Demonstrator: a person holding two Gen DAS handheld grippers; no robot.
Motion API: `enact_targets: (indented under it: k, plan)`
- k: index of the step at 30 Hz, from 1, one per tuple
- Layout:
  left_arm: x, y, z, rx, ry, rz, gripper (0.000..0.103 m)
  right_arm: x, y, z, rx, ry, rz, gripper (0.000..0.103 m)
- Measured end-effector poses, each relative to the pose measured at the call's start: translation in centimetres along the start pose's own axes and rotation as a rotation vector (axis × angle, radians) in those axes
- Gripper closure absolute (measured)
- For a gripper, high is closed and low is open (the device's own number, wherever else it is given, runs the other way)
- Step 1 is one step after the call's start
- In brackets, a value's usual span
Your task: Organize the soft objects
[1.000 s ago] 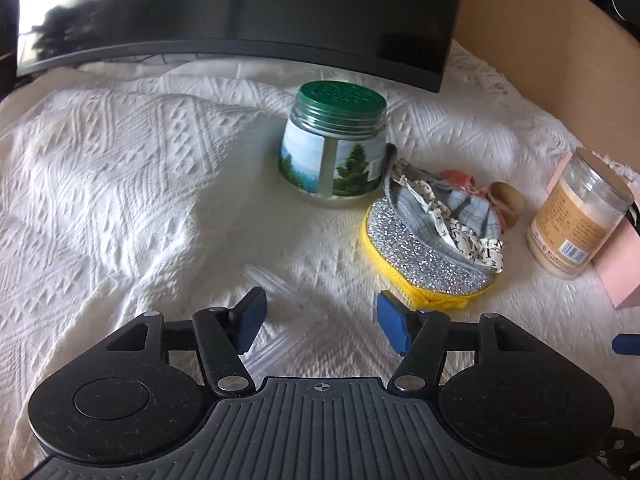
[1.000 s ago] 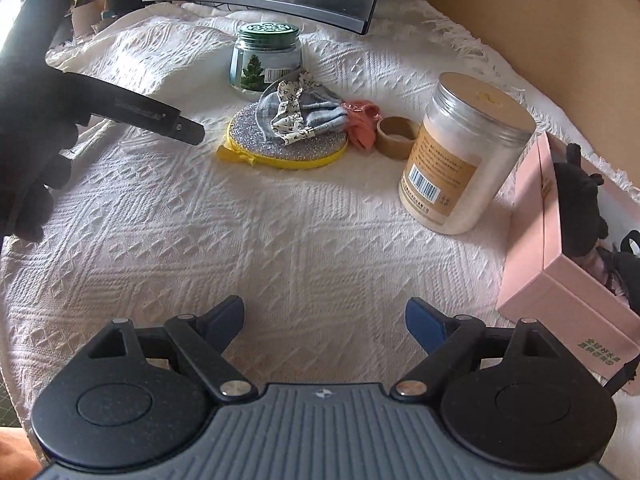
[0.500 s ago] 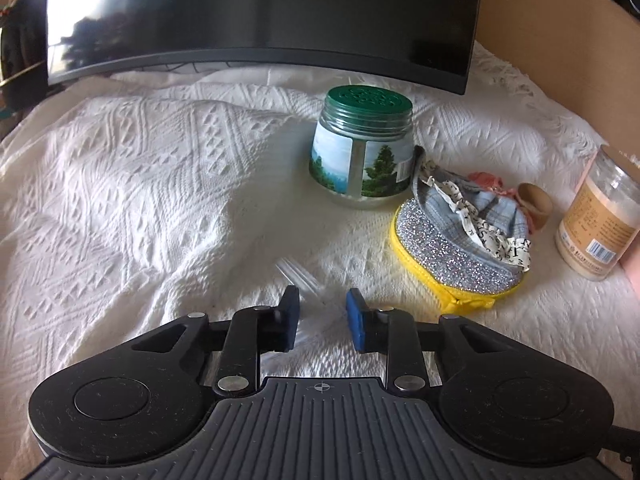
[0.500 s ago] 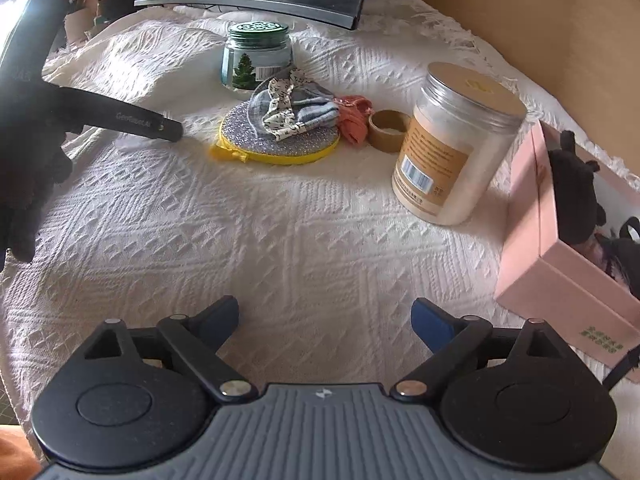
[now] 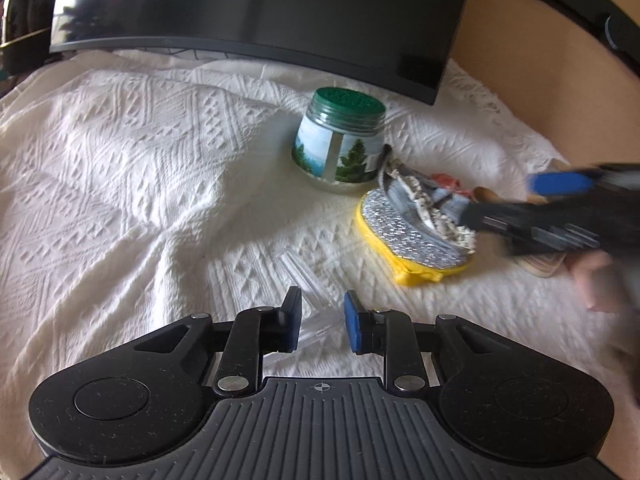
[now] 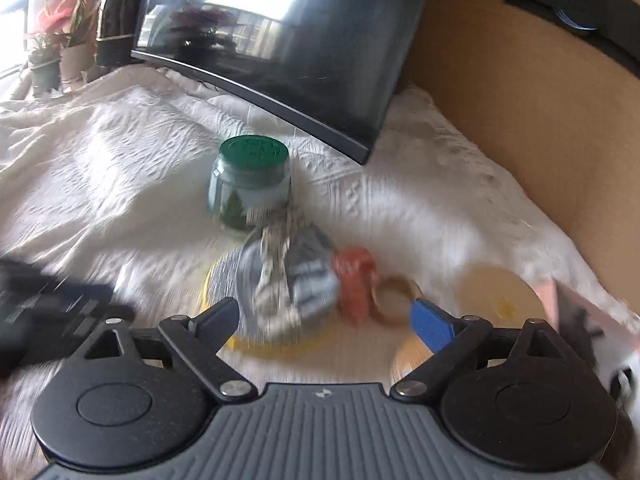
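Soft items unsorted: grey cloth on sponge beside green-lidded jar; right gripper spread wide at cloth, left gripper narrowed, pinching nothing visible.

A white textured cloth covered the counter. On it stood a green-lidded jar, just in front of the dark monitor. Touching the jar's near right side lay a yellow-rimmed glittery pad. Nearer than the jar lay a clear plastic bag.
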State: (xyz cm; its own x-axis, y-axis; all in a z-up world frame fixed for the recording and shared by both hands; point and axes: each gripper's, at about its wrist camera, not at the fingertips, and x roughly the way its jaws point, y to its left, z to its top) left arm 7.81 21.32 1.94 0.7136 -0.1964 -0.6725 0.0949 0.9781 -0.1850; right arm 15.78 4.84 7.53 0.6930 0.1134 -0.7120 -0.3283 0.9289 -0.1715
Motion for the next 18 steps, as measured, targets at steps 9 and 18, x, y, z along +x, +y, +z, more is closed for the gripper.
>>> enact_targets:
  k: [9,18]
  plan:
    - [-2.3,0.4,0.1,-0.058,-0.022,-0.02,0.084,5.3,2.1,0.7,-0.061,0.037,-0.008,0.027]
    - [-2.3,1.1,0.2,-0.099,-0.031,-0.014,0.085,4.1,2.4,0.4,-0.059,0.024,0.06,0.098]
